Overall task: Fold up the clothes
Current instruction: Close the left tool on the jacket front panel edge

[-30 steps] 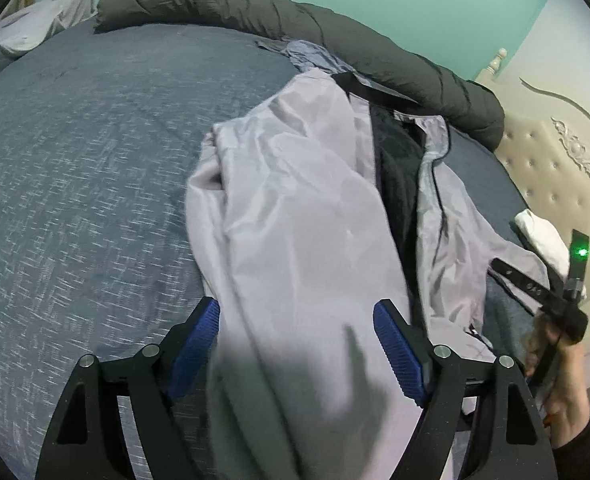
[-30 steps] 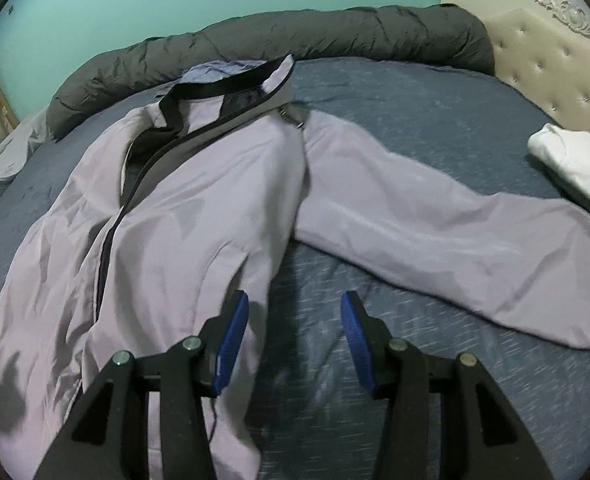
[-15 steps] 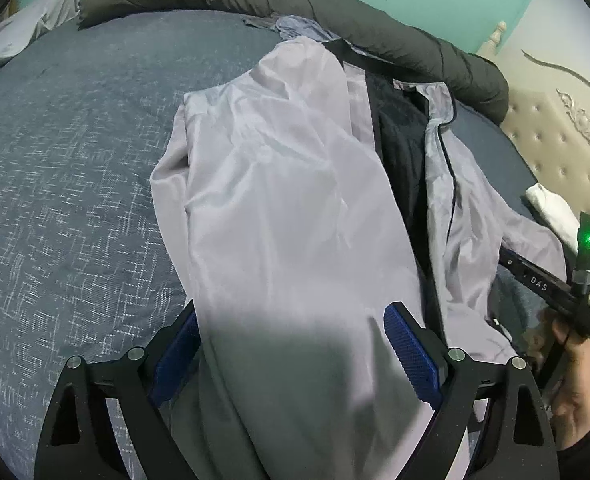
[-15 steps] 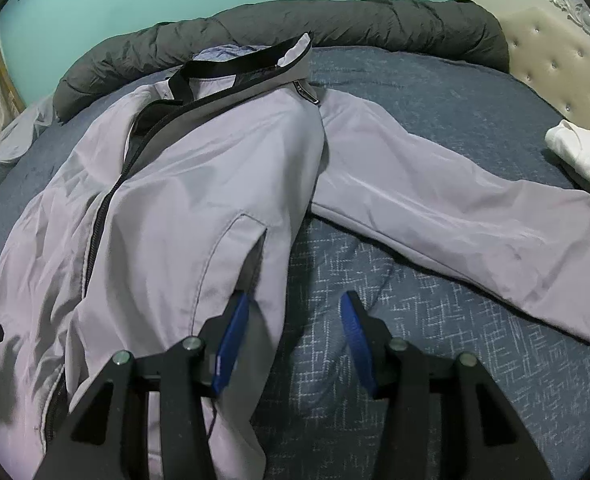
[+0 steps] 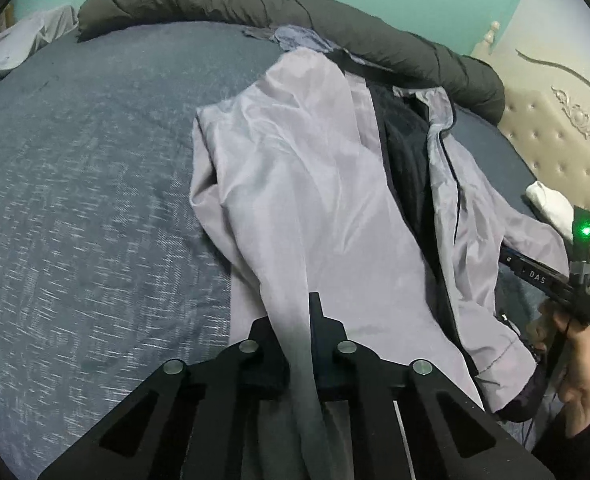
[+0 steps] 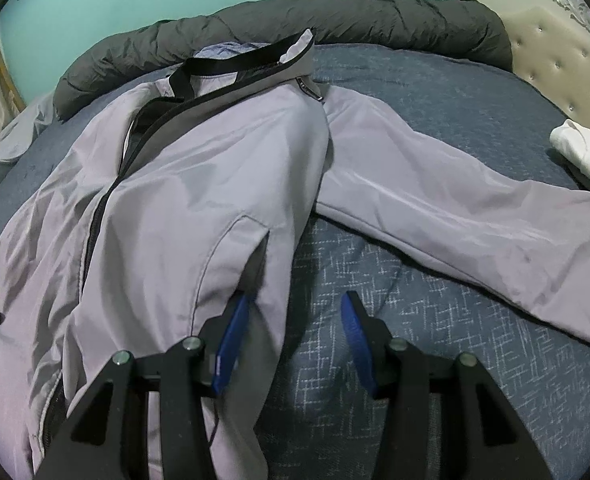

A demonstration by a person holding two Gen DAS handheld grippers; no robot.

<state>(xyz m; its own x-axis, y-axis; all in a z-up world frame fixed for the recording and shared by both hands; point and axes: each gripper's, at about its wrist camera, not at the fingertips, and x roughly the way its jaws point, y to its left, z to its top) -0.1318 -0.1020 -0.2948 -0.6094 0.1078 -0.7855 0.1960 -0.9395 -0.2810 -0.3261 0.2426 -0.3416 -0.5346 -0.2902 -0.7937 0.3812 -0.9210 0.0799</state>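
- Left wrist view: our left claw (image 5: 301, 332) is clamped on a pinch of the grey jacket (image 5: 319, 208), which spreads ahead of it across the bed (image 5: 75, 200). The slick fabric could slide out of the jaws if we pull hard, and the thin pinch may drag only one layer, bunching the front.
- Right wrist view: our right claw (image 6: 291, 336) stands open, holding nothing, one finger over the jacket's (image 6: 183, 208) side edge, the other over bare bed (image 6: 435, 380). Closing here may also catch the sheet. The sleeve (image 6: 455, 200) lies ahead to the right and could trail.
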